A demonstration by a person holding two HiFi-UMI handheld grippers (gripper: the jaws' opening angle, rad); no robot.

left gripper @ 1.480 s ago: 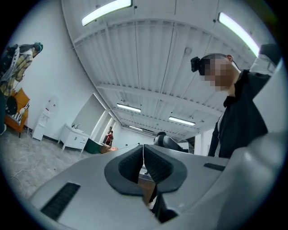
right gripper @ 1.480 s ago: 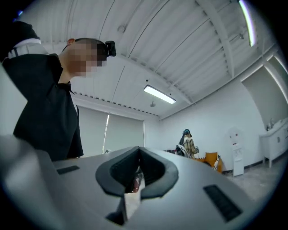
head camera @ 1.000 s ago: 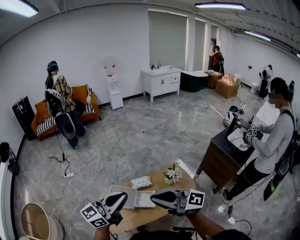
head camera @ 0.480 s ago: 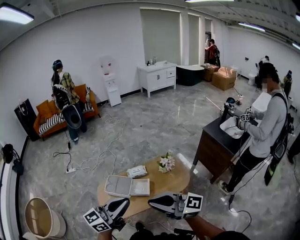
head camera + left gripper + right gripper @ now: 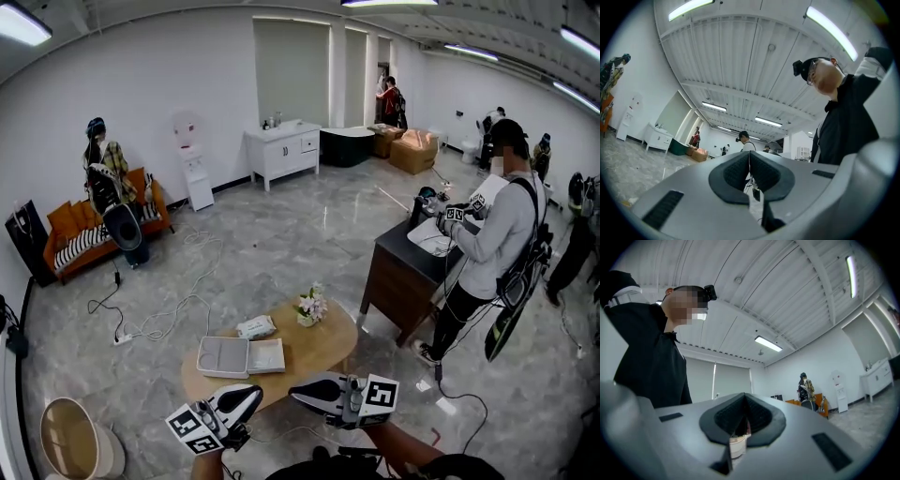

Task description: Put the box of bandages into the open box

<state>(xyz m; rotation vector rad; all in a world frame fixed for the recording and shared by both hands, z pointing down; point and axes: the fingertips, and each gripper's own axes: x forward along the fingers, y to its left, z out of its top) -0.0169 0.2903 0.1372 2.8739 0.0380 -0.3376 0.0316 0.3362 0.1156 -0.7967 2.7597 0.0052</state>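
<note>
In the head view a low oval wooden table stands ahead of me. An open white box lies on its left part with the lid folded flat beside it. Just behind the box lies a small pale pack, apparently the box of bandages. My left gripper and right gripper hover side by side short of the table's near edge, apart from everything on it. Both are shut with nothing held. The left gripper view and right gripper view look up at the ceiling and my own torso.
A small vase of flowers stands mid-table. A person works at a dark desk to the right. Cables trail over the floor at left. A round basket sits bottom left; a sofa and a white cabinet line the far wall.
Both grippers have drawn back from over the table together. The table now sits farther ahead and shows whole, and the view has swung so the desk and person sit more toward the centre.
</note>
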